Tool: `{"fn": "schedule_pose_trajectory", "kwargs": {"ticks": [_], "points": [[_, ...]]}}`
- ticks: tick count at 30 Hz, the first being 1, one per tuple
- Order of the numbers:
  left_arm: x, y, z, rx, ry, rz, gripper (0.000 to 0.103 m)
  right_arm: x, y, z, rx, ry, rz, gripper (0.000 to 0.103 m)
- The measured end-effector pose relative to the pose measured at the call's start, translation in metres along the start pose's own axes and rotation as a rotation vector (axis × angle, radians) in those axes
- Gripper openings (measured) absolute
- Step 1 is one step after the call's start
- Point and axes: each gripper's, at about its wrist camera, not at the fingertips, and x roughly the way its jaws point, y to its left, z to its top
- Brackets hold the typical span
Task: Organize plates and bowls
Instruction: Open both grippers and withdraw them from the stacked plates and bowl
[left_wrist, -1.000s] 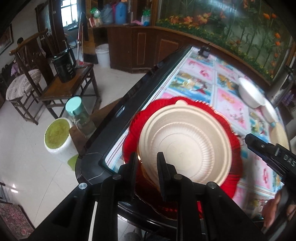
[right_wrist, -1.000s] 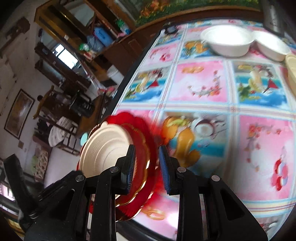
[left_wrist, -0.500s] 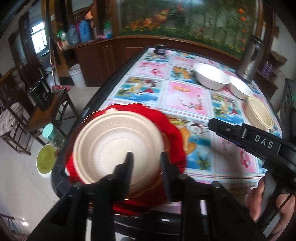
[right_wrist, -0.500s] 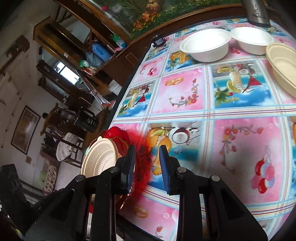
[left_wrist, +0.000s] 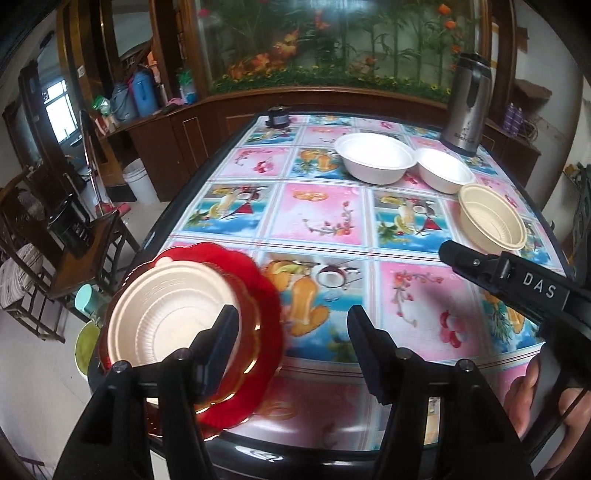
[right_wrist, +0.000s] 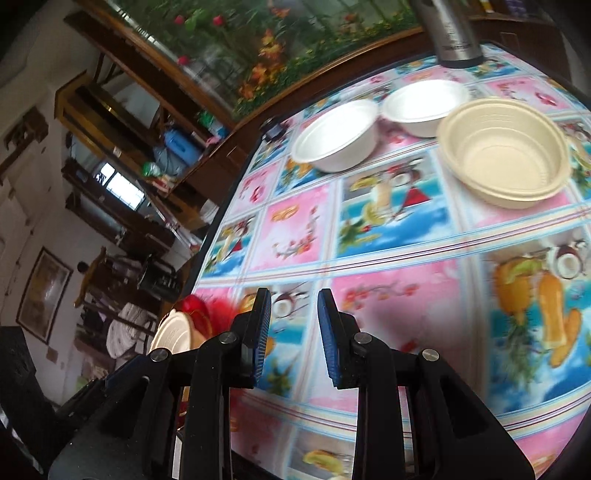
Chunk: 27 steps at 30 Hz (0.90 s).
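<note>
A beige ridged plate (left_wrist: 166, 314) rests on red scalloped plates (left_wrist: 258, 295) at the near left corner of the table. My left gripper (left_wrist: 292, 312) hovers just right of that stack, its jaws opening with nothing between them; its left finger overlaps the plate's edge in view. Two white bowls (left_wrist: 375, 158) (left_wrist: 443, 170) and a beige bowl (left_wrist: 491, 221) stand at the far right. My right gripper (right_wrist: 294, 299) hangs over the tablecloth, narrowly open and holding nothing. Beyond it stand the beige bowl (right_wrist: 506, 155) and the white bowls (right_wrist: 336, 136).
A steel jug (left_wrist: 467, 107) stands at the far right corner, and a small black object (left_wrist: 279, 116) sits at the far edge. The table's dark rim (left_wrist: 295, 454) is right below me. A wooden side table (left_wrist: 85, 258) and chairs stand left. A hand (left_wrist: 524, 387) grips the right tool.
My left gripper has let go of the beige plate's rim, opened wide and swung right. The right gripper moved away from the plate stack toward the bowls.
</note>
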Motion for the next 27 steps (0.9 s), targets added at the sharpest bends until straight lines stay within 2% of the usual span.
{"fn": "schedule_pose_trajectory", "kwargs": {"ticks": [5, 27], "points": [[0.002, -0.016, 0.004, 0.024, 0.004, -0.002, 0.061, -0.015, -0.026, 0.007, 0.059, -0.035, -0.01, 0.03], [0.033, -0.067, 0.007, 0.104, 0.093, -0.021, 0.061, -0.058, -0.102, 0.013, 0.162, -0.134, -0.041, 0.03]]}}
